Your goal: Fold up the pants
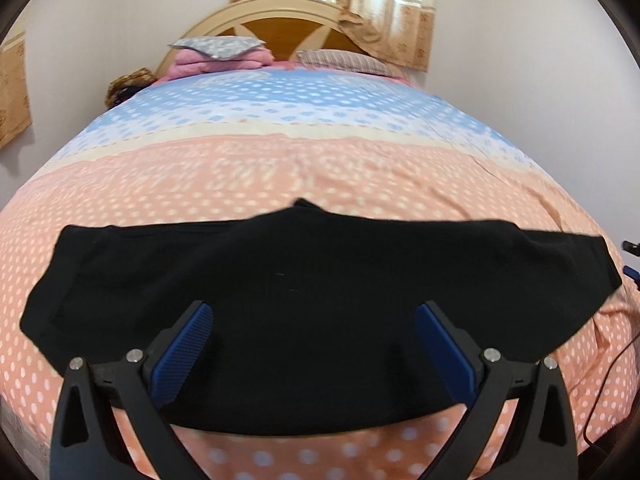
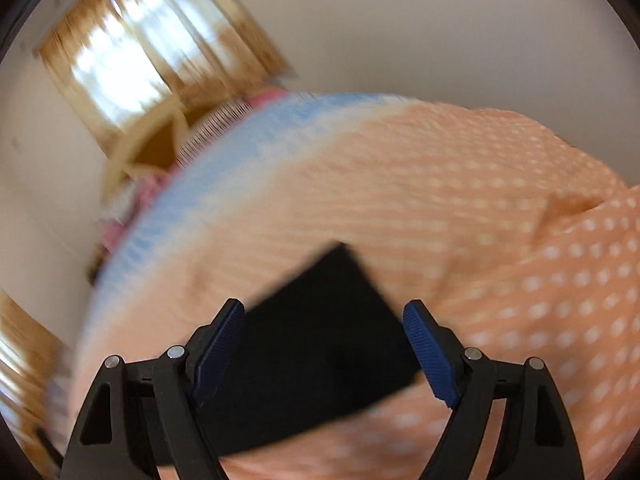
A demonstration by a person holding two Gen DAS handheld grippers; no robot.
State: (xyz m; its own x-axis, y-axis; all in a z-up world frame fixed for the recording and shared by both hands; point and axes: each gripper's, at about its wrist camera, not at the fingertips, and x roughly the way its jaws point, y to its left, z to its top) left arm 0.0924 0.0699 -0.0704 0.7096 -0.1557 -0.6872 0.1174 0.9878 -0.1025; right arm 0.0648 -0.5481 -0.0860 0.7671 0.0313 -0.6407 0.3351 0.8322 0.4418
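Black pants [image 1: 304, 292] lie flat across the near part of the bed, stretched left to right. My left gripper [image 1: 314, 312] is open above their middle, its blue pads [image 1: 188, 344] wide apart and holding nothing. In the blurred right wrist view, one end of the pants [image 2: 320, 332] lies on the sheet. My right gripper [image 2: 324, 312] is open over that end, empty. A small part of the right gripper [image 1: 630, 246] shows at the right edge of the left wrist view.
The bed has a peach dotted sheet [image 1: 320, 176] that turns blue farther back. Pillows and folded pink bedding [image 1: 224, 56] lie at the wooden headboard [image 1: 280, 28]. Curtains [image 1: 384, 8] hang behind. A black cable [image 1: 612, 376] runs off the bed's right side.
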